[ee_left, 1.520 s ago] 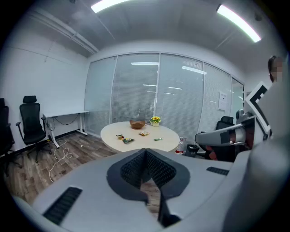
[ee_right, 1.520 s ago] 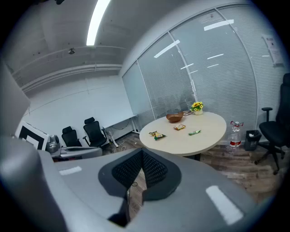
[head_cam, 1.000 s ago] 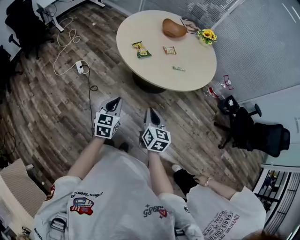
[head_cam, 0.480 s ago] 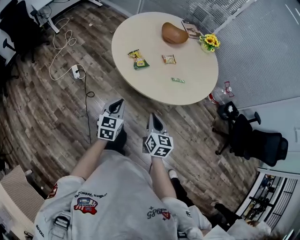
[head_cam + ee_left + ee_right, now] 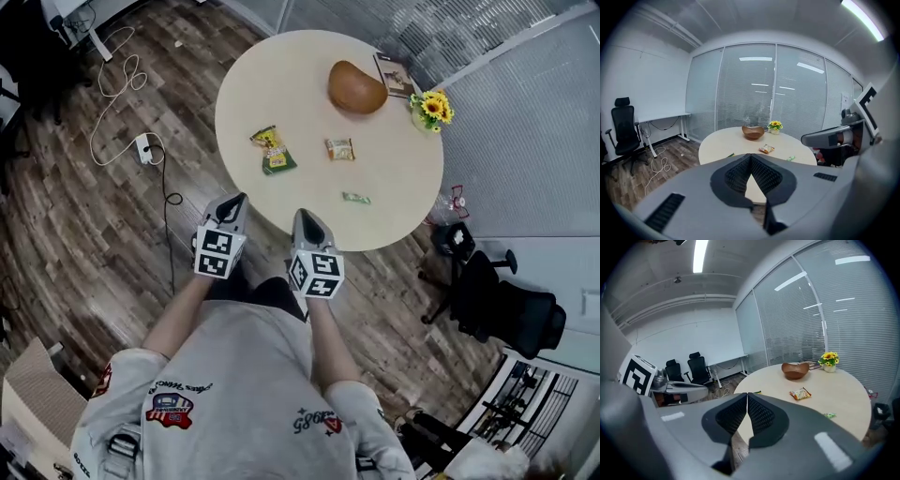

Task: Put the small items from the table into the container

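Snack packet (image 5: 272, 152) lengthwise near-to-far, yellow end farthest

both grippers advance toward the round table (image 5: 281, 84). one second earlier the left gripper (image 5: 233, 201) and the right gripper (image 5: 301, 218) hover over the wooden floor (image 5: 112, 244), well apart from the table. now their tips reach its near edge. the second person, large in the lower right corner one second earlier, is nearly out of the frame.
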The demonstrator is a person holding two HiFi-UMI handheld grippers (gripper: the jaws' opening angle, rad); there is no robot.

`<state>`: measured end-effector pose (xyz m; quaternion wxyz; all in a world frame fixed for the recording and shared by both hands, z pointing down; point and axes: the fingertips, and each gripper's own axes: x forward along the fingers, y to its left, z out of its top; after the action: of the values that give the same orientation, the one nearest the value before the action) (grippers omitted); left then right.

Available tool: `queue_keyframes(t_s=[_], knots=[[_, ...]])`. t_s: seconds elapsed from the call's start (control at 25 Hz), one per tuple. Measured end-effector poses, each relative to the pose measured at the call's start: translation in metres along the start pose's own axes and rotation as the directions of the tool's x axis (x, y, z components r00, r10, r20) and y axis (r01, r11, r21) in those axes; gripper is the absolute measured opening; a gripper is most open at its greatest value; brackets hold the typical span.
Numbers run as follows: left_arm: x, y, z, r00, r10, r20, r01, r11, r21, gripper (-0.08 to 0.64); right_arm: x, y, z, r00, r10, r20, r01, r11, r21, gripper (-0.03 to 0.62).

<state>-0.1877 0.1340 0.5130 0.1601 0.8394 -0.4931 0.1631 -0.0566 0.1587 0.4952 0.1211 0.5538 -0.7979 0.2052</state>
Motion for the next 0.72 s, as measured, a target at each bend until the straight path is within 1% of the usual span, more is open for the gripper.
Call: queue_keyframes(t_s=[0.2,0.28,0.32,0.4,0.48,0.52,0.56,0.64,0.72], knots=[[0.043,0.012,0.013,0.999,0.025,-0.029,-0.026,0.999,-0.029,0.008,0.062,-0.014,0.010,0.996,0.072,-0.061,-0.075,0.996,-0.043,-0.006],[0.064,0.018,0.020,0.998,0.046,-0.033,-0.047,0.998,-0.038,0.008,0.090,-0.022,0.016,0.991,0.108,-0.075,-0.113,0.992,-0.056,-0.006],[0.073,0.022,0.024,0.998,0.058,-0.039,-0.060,0.997,-0.050,0.008,0.104,-0.025,0.018,0.989,0.126,-0.083,-0.131,0.989,-0.062,-0.006],[0.089,0.031,0.026,0.995,0.087,-0.054,-0.092,0.991,-0.098,0.008,0.128,-0.032,0.018,0.980,0.162,-0.114,-0.171,0.983,-0.070,0.001],[0.102,0.042,0.028,0.989,0.126,-0.071,-0.135,0.981,-0.141,0.008,0.151,-0.039,0.016,0.967,0.202,-0.156,-0.216,0.974,-0.073,0.042],[0.107,0.047,0.030,0.986,0.149,-0.077,-0.159,0.976,-0.152,0.008,0.164,-0.042,0.014,0.959,0.220,-0.176,-0.237,0.969,-0.077,0.051],[0.110,0.054,0.035,0.982,0.173,-0.078,-0.183,0.971,-0.156,0.008,0.178,-0.044,0.011,0.951,0.236,-0.199,-0.256,0.963,-0.083,0.051],[0.114,0.066,0.044,0.972,0.221,-0.075,-0.230,0.960,-0.159,0.008,0.206,-0.046,0.000,0.930,0.261,-0.258,-0.293,0.951,-0.095,0.082],[0.114,0.075,0.048,0.962,0.261,-0.079,-0.271,0.950,-0.159,0.008,0.230,-0.047,-0.019,0.904,0.272,-0.330,-0.324,0.939,-0.115,0.116]])
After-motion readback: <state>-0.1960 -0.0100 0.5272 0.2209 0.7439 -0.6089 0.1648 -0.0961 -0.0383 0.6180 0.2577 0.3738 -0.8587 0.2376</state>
